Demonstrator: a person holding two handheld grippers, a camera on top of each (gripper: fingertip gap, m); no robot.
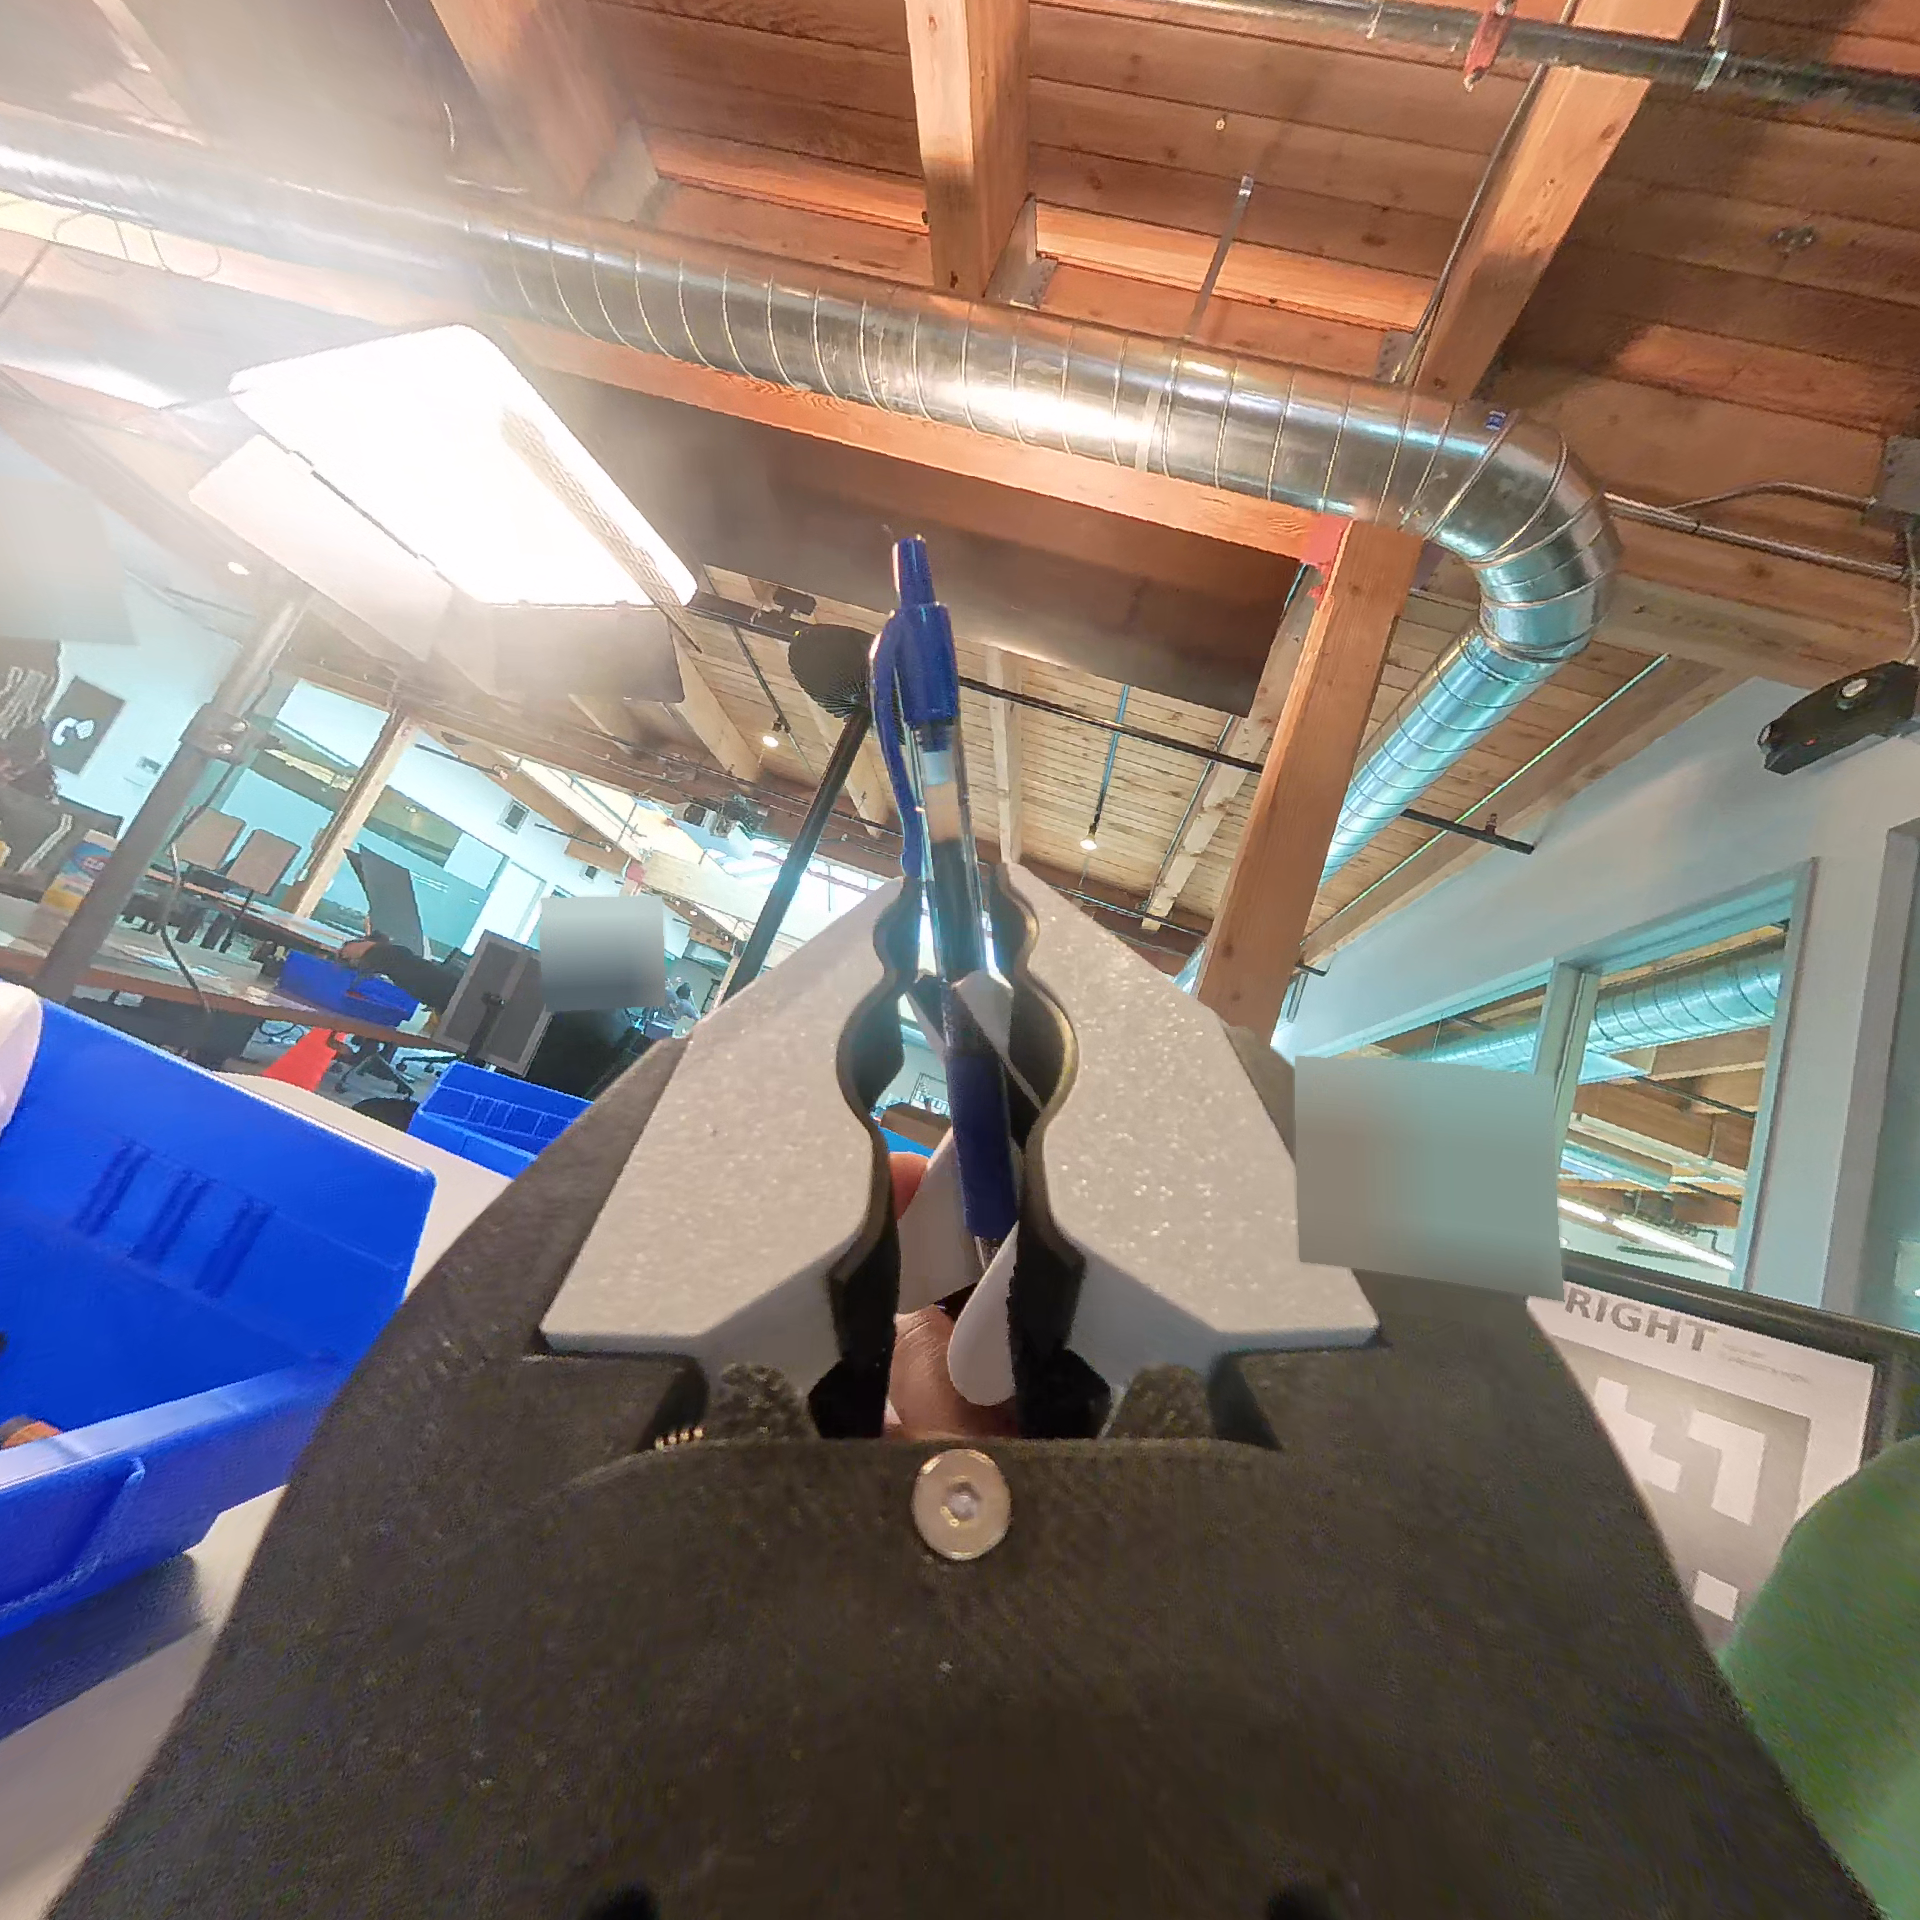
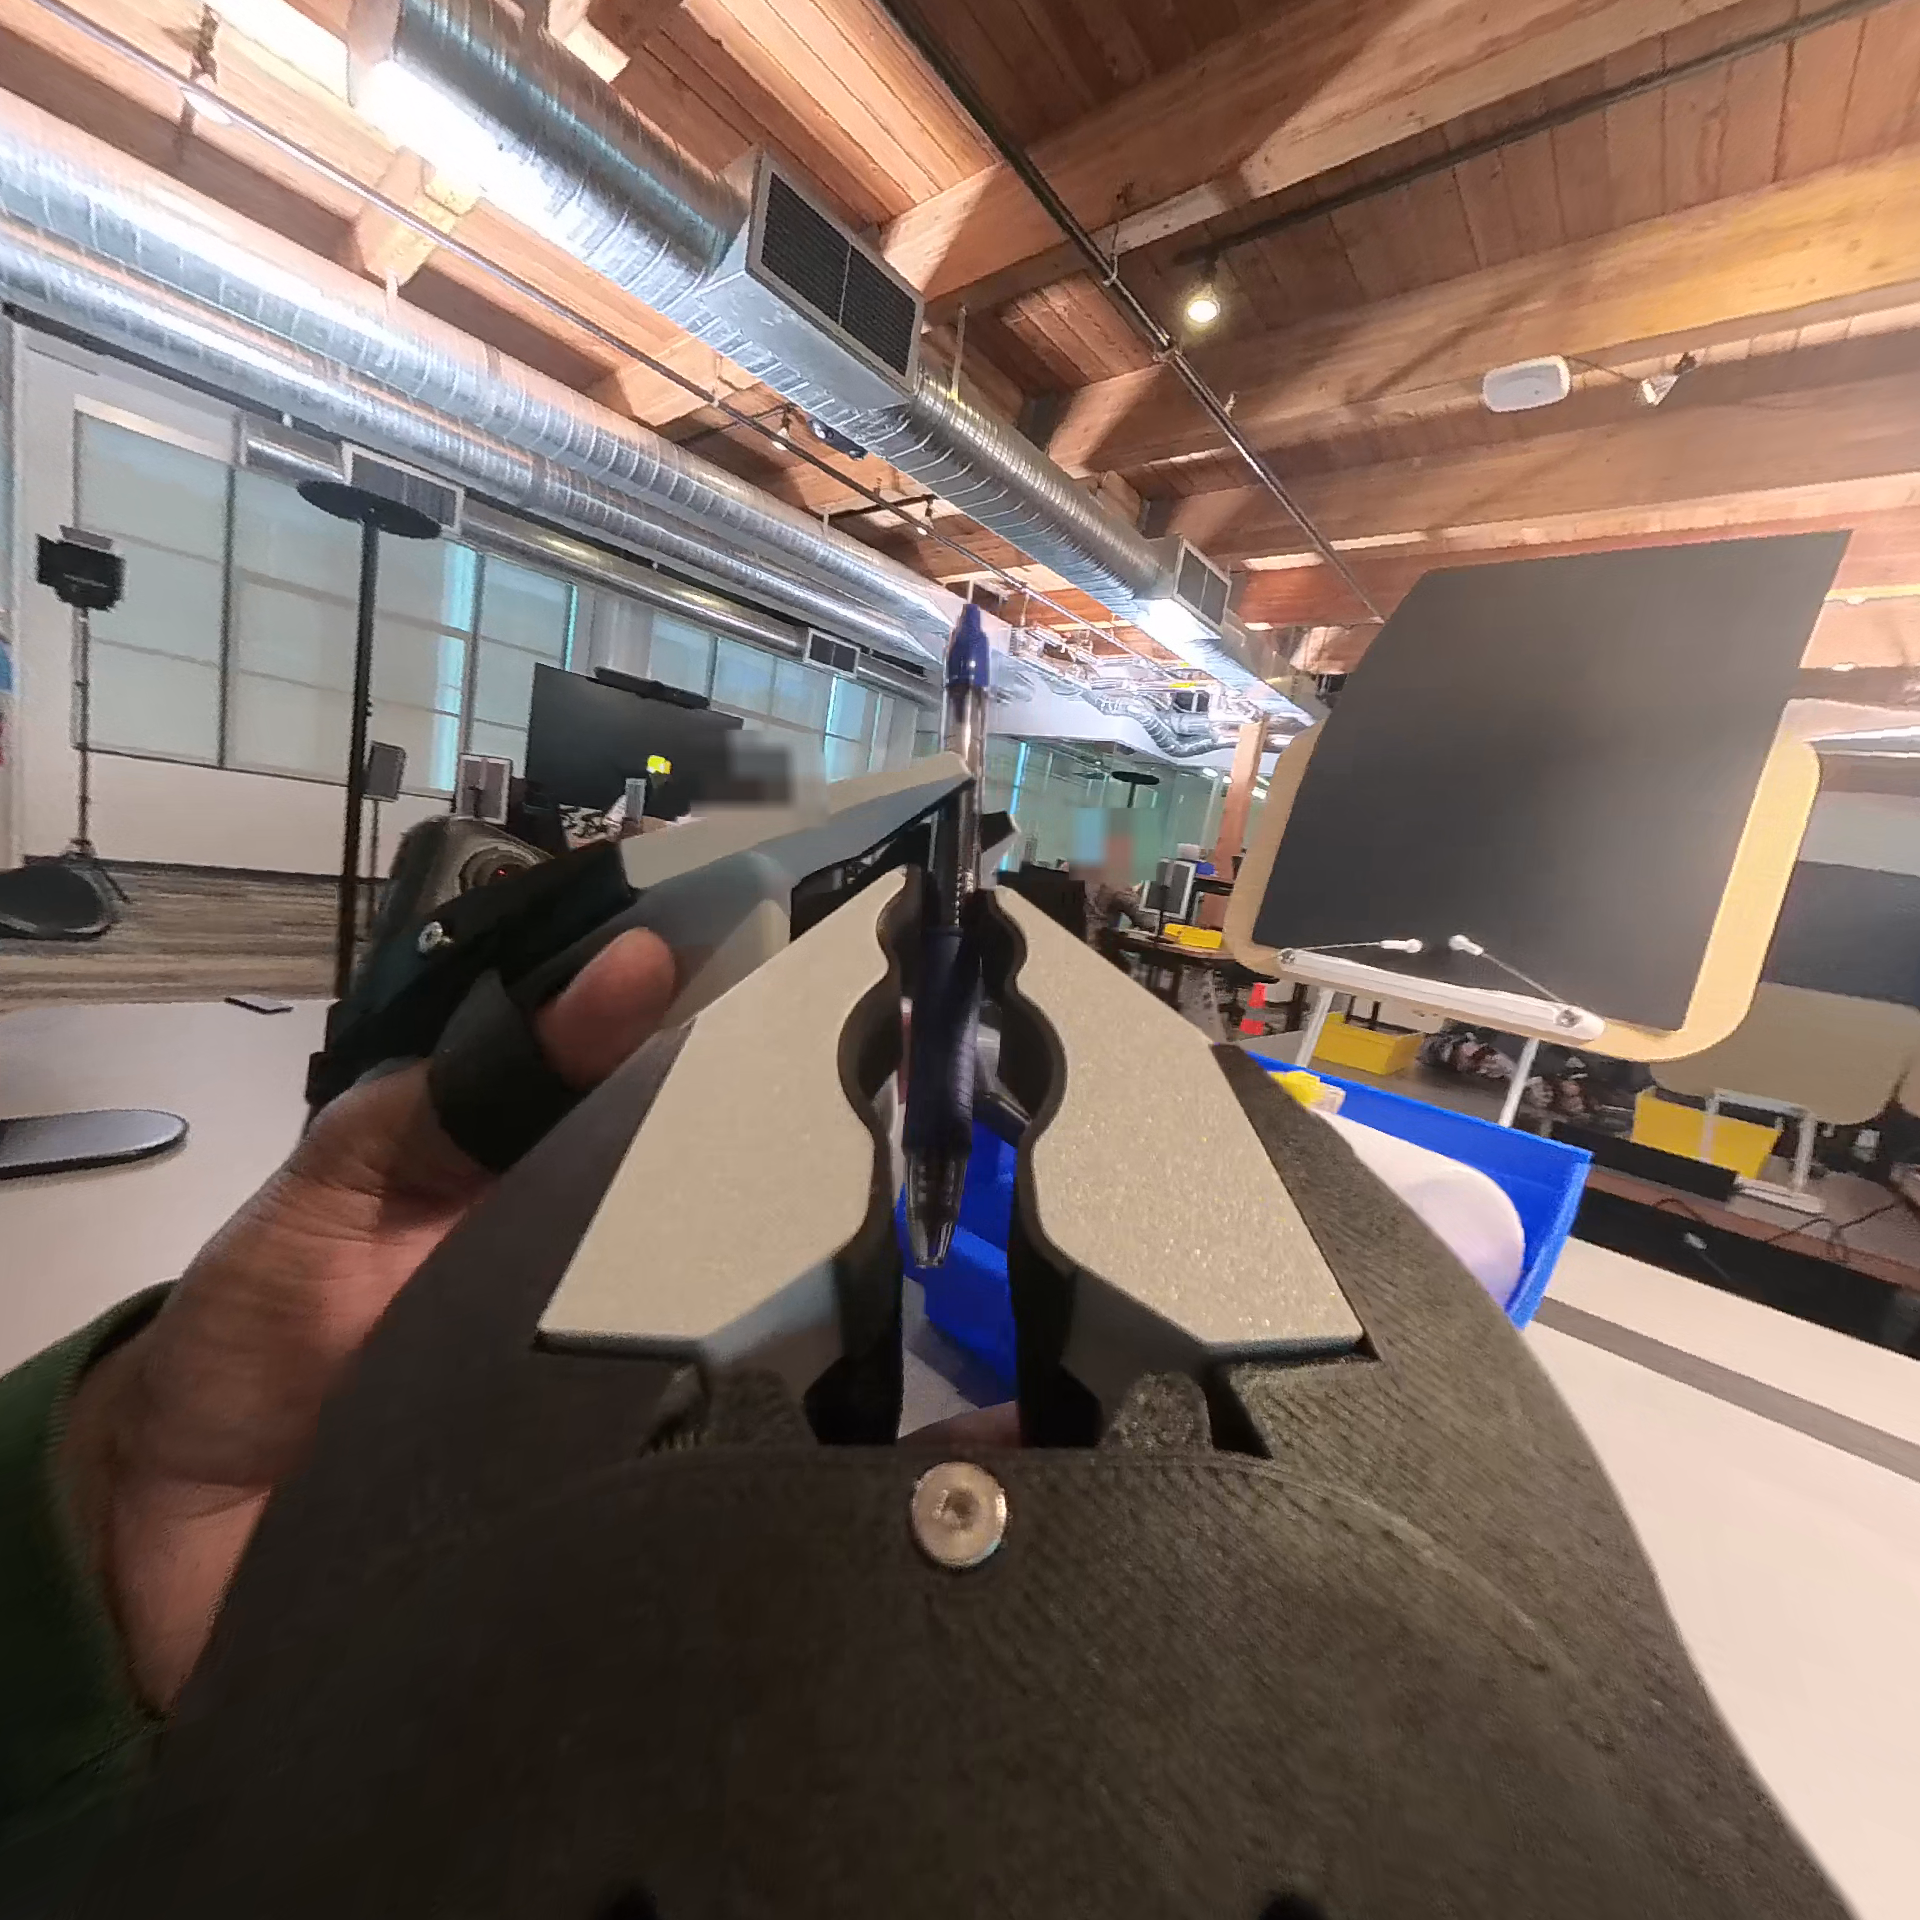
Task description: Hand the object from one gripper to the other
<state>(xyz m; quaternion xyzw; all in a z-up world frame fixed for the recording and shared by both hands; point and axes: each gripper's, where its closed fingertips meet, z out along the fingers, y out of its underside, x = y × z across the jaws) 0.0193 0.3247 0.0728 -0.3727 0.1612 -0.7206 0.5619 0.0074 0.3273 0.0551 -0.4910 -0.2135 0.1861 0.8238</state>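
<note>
Between my two grippers: the pen (image 1: pixel 935 790) (image 2: pixel 961 727), up in the air with the wooden ceiling behind it.
Long axis: it runs along my fingers, straight away from both cameras.
Which way it points: the blue push-button end is farthest from me, towards the ceiling; the clear writing tip is nearest me, down inside the gap.
Parts: blue clip and button, clear barrel, dark blue rubber grip.
Left gripper (image 1: pixel 958 888) (image 2: pixel 971 795): pinched narrow on the clear barrel just below the clip; in the right wrist view it comes in from the left.
Right gripper (image 2: pixel 951 899): also narrow, its tips closed against the pen just above the rubber grip.
Order along the pen: left gripper nearer the button, right gripper nearer the tip, the two just beside each other.
Right gripper's fingers (image 1: pixel 982 1013): pale, crossing the rubber grip behind my left fingers.
My left hand (image 2: pixel 343 1226): wrapped round the left gripper's handle, green sleeve (image 2: pixel 52 1507) at the wrist.
Writing: a grey card (image 1: pixel 1714 1455) at the lower right carries a black-and-white square pattern and a printed word; print on the pen is too small to tell.
Blue bin (image 1: pixel 208 1247) (image 2: pixel 1455 1153): on the table below.
</note>
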